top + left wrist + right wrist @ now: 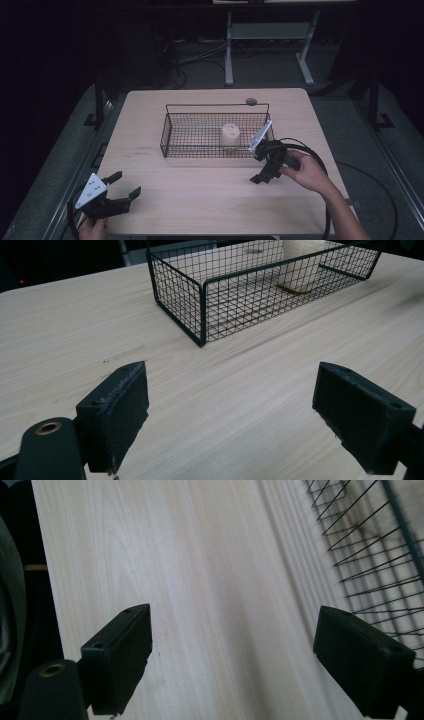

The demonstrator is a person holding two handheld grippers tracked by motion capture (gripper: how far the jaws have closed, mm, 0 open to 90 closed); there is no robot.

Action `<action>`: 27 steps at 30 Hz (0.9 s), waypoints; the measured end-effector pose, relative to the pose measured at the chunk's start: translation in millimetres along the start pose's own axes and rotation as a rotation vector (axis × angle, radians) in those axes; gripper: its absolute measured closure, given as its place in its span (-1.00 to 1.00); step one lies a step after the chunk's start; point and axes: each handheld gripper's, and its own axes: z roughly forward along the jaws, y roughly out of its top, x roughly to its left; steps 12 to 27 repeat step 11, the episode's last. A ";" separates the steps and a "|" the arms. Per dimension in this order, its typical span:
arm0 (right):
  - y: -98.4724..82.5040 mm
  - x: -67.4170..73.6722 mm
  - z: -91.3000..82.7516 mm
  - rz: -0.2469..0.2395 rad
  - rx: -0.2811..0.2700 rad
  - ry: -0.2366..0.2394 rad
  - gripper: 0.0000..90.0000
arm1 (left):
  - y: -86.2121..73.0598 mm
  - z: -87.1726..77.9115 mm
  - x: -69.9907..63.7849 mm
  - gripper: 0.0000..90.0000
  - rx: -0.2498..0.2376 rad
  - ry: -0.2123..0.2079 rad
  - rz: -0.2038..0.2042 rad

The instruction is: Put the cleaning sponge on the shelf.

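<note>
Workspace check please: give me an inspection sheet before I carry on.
Surface: pale wood table, bare in front.
Job's things: wire basket mid-table; pale roll upright inside it.
Clutter: small round disc at the far edge.
Grippers: left gripper open, near front-left corner; right gripper open, by the basket's right end.
Cables: black cable loops from the right gripper.
Surroundings: dark room, grey frame behind.

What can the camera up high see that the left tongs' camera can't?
The high view alone takes in both tongs, left and right, the hands and the floor behind. The left gripper view alone brings the open black jaws up close. Both show the wire basket, the pale roll inside it and the wooden table.
</note>
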 end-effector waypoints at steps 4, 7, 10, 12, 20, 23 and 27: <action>-4.5 3.8 4.4 0.002 -0.002 0.005 -0.66 | -0.1 0.2 -0.1 -0.69 -0.001 0.000 -0.001; -7.2 7.8 7.6 0.000 -0.002 0.007 -0.66 | 0.0 0.6 -0.2 -0.69 0.000 -0.002 0.000; -10.4 13.7 7.8 -0.009 -0.008 -0.001 -0.66 | 0.2 1.4 -0.1 -0.69 0.005 -0.001 0.003; -11.8 15.3 7.5 -0.011 -0.017 -0.004 -0.66 | 0.2 1.4 -0.1 -0.69 0.005 -0.001 0.003; -11.8 15.3 7.5 -0.011 -0.017 -0.004 -0.66 | 0.2 1.4 -0.1 -0.69 0.005 -0.001 0.003; -11.8 15.3 7.5 -0.011 -0.017 -0.004 -0.66 | 0.2 1.4 -0.1 -0.69 0.005 -0.001 0.003; -11.8 15.3 7.5 -0.011 -0.017 -0.004 -0.66 | 0.2 1.4 -0.1 -0.69 0.005 -0.001 0.003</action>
